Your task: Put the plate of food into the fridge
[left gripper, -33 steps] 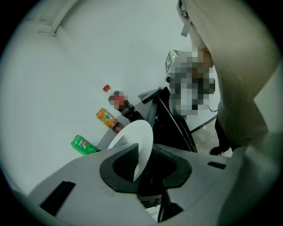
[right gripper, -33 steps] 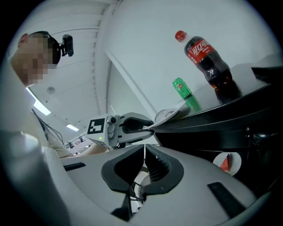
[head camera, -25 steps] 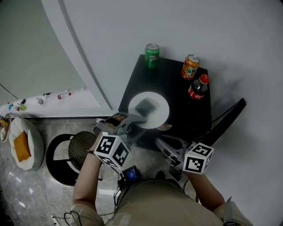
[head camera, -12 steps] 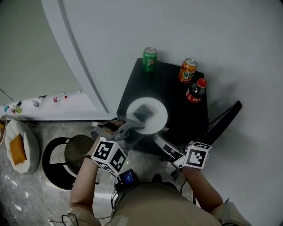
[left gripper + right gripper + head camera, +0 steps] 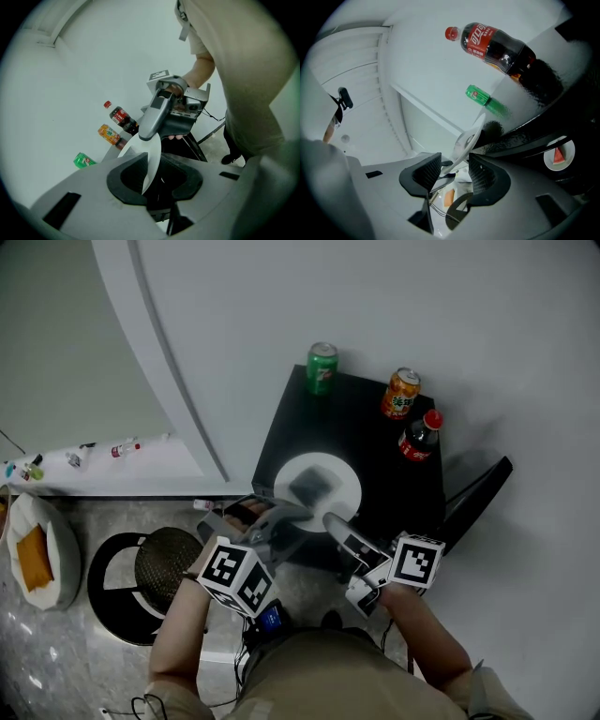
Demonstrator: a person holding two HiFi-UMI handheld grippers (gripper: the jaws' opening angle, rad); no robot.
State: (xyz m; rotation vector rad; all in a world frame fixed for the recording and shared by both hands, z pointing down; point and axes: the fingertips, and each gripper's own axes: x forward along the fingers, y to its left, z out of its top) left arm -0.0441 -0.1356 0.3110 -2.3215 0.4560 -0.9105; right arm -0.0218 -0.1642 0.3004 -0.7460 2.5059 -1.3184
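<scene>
Surroundings: 1 black table [image 5: 380, 479] carries 2 cans, a green can [image 5: 322, 367] and an orange can [image 5: 401, 393], plus 1 cola bottle [image 5: 418, 437]. All 3 stand upright along the far edge, well apart from the plate. 1 black slanted bar [image 5: 478, 495] runs beside the table's right side, near R gripper. Floor at left: 1 round mesh-topped stand [image 5: 167, 561] and 1 white bowl [image 5: 61, 540] w/ an orange item in it.

Task item: 1 white plate [image 5: 342, 479] at the table's near edge, w/ 1 grey piece of food [image 5: 309, 486] on it. Resting or lifted: cannot tell.

L gripper [image 5: 286, 512]: jaws clamped on the plate's near rim.

R gripper [image 5: 335, 525]: jaws have just been opening and are now spread wide. The plate rim sits between the pads, not pressed.
</scene>
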